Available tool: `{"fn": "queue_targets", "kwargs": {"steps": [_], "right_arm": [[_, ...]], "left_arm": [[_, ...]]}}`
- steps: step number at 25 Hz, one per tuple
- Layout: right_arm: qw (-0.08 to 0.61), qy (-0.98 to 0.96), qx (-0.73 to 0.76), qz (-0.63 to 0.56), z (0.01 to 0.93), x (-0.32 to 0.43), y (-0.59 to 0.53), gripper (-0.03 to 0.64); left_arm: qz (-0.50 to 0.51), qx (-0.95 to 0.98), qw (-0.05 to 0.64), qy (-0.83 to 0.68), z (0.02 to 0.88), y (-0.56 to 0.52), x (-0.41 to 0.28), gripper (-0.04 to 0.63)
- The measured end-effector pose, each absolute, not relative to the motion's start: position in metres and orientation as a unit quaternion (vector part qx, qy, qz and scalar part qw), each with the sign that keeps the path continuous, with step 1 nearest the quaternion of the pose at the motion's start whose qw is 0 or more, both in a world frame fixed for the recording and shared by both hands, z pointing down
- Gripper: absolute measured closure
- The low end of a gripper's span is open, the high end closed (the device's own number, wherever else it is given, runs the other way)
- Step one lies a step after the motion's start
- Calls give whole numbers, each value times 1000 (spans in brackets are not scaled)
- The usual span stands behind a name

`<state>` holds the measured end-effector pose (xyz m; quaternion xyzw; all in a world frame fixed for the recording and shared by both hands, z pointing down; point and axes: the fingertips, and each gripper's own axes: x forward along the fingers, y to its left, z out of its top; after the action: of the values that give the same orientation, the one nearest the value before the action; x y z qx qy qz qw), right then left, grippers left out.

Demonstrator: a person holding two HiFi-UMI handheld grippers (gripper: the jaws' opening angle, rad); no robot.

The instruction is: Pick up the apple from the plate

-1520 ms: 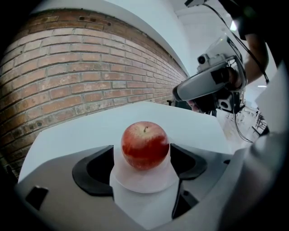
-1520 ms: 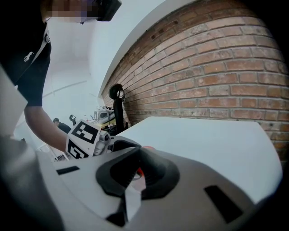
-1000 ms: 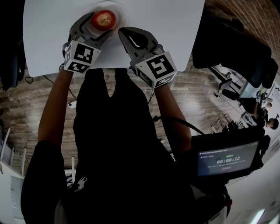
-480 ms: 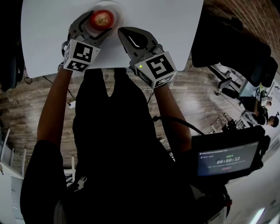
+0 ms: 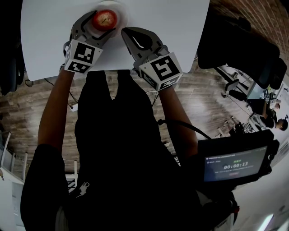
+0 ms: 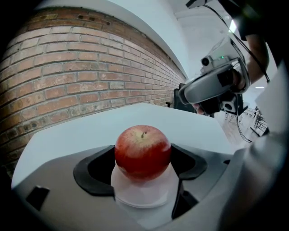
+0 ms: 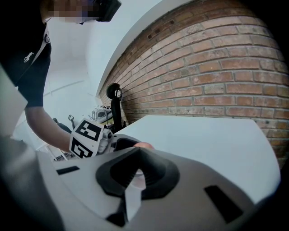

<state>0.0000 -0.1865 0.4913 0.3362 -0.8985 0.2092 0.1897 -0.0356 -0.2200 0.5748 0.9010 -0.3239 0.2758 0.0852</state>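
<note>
A red apple (image 5: 104, 19) (image 6: 142, 151) rests on a small white plate (image 5: 123, 13) (image 6: 144, 194) at the far side of the white table (image 5: 171, 27). My left gripper (image 5: 97, 26) (image 6: 143, 173) is open, and its two dark pads stand close on either side of the apple. I cannot tell whether they touch it. My right gripper (image 5: 128, 37) (image 7: 134, 178) is shut and empty, just right of the plate. In the right gripper view, the left gripper's marker cube (image 7: 88, 137) and a sliver of the apple (image 7: 143, 145) show past the jaws.
A brick wall (image 6: 67, 76) runs behind the table. The person's body fills the near side, with a handheld screen (image 5: 232, 163) at lower right. Chairs and office gear (image 5: 244, 49) stand to the right on a wooden floor.
The left gripper has slid forward, so the apple now sits deeper between its jaws. The right gripper has hardly moved.
</note>
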Motion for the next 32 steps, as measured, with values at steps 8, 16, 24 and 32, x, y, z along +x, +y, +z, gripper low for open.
{"fn": "queue_targets", "kwargs": {"steps": [8,16,24,32], "right_arm": [[183,-902,334,204,488,-3,-189,614],[178,-908,329,189,486,-6,-194,612],[157,-919,321,166,450,-7,-192,612],[159,-927,307,146,437,-7,-184,612]], "left_arm": [[269,901,84,-329,567,-224,-38,216],[270,900,78,-333,563,-225,-40,216],[266,896,66,-351,526,-218,-41,216],[262,890,69,-366,515,-203,-44,216]]}}
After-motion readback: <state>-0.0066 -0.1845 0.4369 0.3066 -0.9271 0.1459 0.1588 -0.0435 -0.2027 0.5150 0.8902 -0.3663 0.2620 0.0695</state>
